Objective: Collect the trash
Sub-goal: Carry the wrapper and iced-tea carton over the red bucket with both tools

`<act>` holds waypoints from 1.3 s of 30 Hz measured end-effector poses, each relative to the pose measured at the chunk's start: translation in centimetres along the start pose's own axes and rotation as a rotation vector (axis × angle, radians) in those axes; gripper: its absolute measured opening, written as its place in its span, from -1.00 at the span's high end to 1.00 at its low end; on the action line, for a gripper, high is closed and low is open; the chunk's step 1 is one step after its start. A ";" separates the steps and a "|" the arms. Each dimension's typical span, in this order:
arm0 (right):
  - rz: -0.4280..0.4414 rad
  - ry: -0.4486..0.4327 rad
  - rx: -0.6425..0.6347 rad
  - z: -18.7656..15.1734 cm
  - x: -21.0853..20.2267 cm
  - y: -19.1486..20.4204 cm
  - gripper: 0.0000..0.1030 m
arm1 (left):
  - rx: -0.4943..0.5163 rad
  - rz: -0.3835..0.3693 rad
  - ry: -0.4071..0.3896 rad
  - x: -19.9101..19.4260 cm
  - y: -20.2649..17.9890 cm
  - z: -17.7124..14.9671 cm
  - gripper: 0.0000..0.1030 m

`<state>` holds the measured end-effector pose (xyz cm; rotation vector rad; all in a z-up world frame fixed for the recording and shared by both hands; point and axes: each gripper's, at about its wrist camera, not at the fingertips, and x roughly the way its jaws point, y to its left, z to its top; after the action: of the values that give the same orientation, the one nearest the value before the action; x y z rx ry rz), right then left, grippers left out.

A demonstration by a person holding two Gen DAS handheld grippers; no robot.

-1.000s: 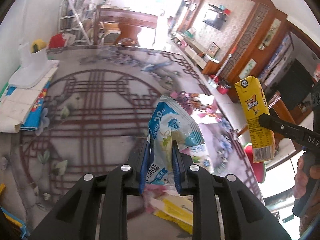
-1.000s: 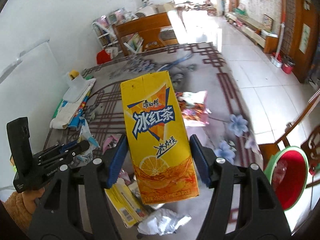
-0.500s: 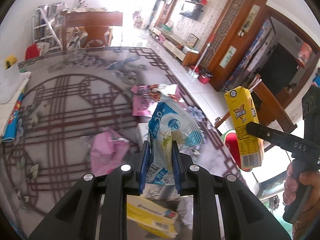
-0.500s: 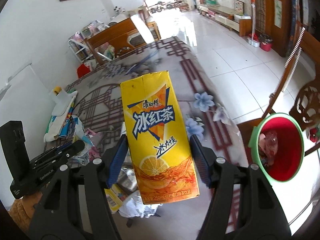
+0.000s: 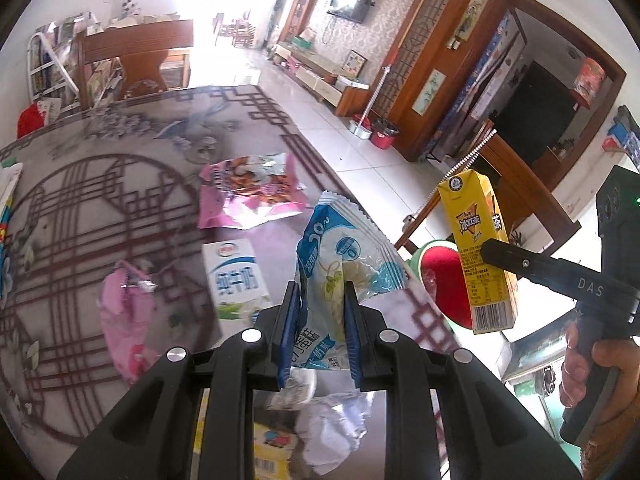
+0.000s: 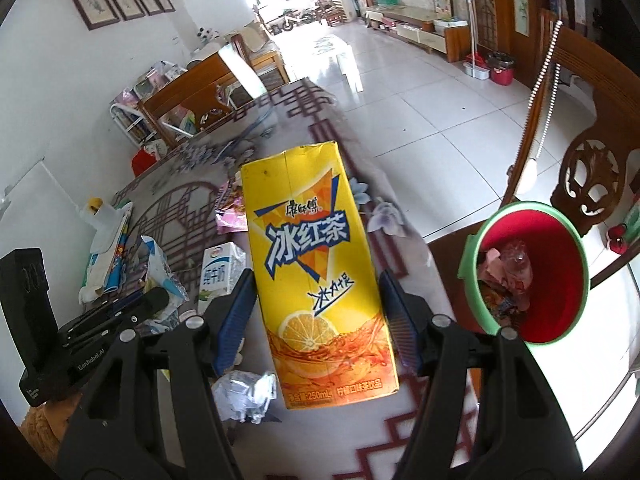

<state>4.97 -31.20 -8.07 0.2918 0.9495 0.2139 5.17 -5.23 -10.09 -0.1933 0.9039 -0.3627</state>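
Observation:
My left gripper (image 5: pixel 319 304) is shut on a blue and white snack wrapper (image 5: pixel 340 252), held above the table's right edge. My right gripper (image 6: pixel 318 300) is shut on a yellow iced tea carton (image 6: pixel 316 276), upright between the blue pads. In the left wrist view that carton (image 5: pixel 480 248) hangs beyond the table edge, in front of the red bin (image 5: pixel 444 284). The red bin with a green rim (image 6: pixel 532 276) stands low beside the table with wrappers inside. More trash lies on the table: a white milk carton (image 5: pixel 234 280), a pink snack bag (image 5: pixel 248 192), crumpled foil (image 6: pixel 246 396).
The table (image 5: pixel 100 200) has a patterned glass top. Another pink wrapper (image 5: pixel 128 312) and a yellow box (image 5: pixel 272 456) lie near the front. A carved wooden chair (image 6: pixel 588 176) stands behind the bin. Papers and a white holder (image 6: pixel 104 220) sit at the table's left side. Tiled floor stretches beyond.
Both grippers have swung to the right across the table, each keeping its item. The red bin has come fuller into the right wrist view, and the tea carton has reached the table's edge.

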 end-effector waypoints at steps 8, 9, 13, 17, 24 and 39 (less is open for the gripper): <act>-0.025 -0.012 0.049 -0.2 -1.2 -3.2 -0.19 | 0.043 -0.035 0.025 1.8 -3.5 0.4 0.62; -0.029 -0.013 0.056 -0.2 -1.4 -3.7 -0.19 | 0.044 -0.040 0.028 1.9 -3.9 0.4 0.62; -0.045 -0.018 0.086 -0.4 -2.2 -5.8 -0.19 | 0.059 -0.063 0.046 3.0 -5.6 0.6 0.62; -0.062 -0.022 0.117 -0.6 -2.9 -7.8 -0.19 | 0.083 -0.081 0.060 4.0 -7.5 0.6 0.62; -0.106 -0.040 0.168 -1.0 -4.8 -12.0 -0.19 | 0.117 -0.121 0.086 6.3 -11.2 1.0 0.62; -0.150 -0.053 0.295 -1.1 -6.9 -22.0 -0.19 | 0.175 -0.186 0.128 13.1 -20.2 2.8 0.62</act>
<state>1.30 -53.84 -10.82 0.4920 0.9459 -0.0730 10.19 -28.88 -11.59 -0.0930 0.9777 -0.6299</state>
